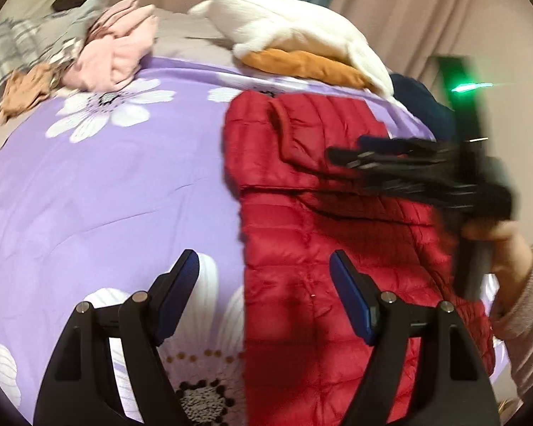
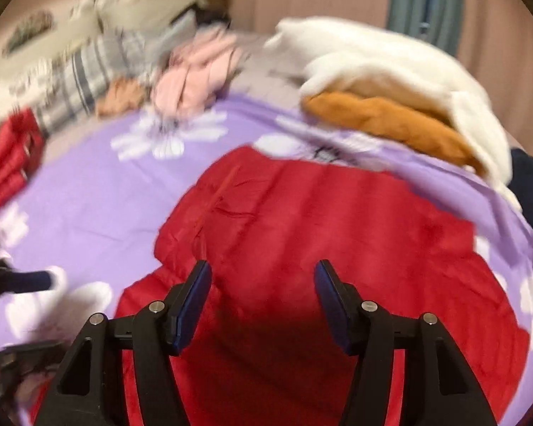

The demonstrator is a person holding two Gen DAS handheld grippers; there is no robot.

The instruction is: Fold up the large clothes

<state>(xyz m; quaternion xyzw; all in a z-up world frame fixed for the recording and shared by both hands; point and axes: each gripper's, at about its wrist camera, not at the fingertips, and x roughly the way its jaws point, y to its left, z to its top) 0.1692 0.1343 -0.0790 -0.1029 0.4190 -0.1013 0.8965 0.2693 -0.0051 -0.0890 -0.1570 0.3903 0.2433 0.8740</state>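
A red quilted puffer jacket [image 1: 302, 248] is laid flat on a bed covered with a purple sheet [image 1: 106, 195] printed with large white daisies. In the left wrist view the jacket is seen lengthwise on the right part of the sheet, one sleeve folded across its upper part. In the right wrist view the same jacket [image 2: 319, 230] fills the middle, directly below the camera.

The left gripper [image 1: 264, 284] is held above the jacket's left edge, its blue-padded jaws spread wide with nothing between them; one jaw is seen over the sheet, the other over red fabric. The right gripper [image 2: 263, 291] is likewise spread and empty above the jacket; from the left wrist view it [image 1: 355, 156] is seen blurred over the jacket's right side, held by a hand [image 1: 497, 245] in a pale pink sleeve [image 1: 526, 319].

At the far side of the bed a white fleece garment [image 1: 295, 28] is piled on an orange one [image 1: 302, 64]. A pink garment [image 1: 117, 53] is bunched to the left, beside grey checked bedding [image 1: 14, 46] and a small tan cloth [image 1: 25, 88]. A dark navy item [image 1: 426, 106] is partly seen at the right edge. A second red quilted piece [image 2: 10, 163] is visible at the left in the right wrist view. Pinkish curtains [image 1: 408, 0] are hung behind.

No brand, label or writing can be read; both views are blurred.
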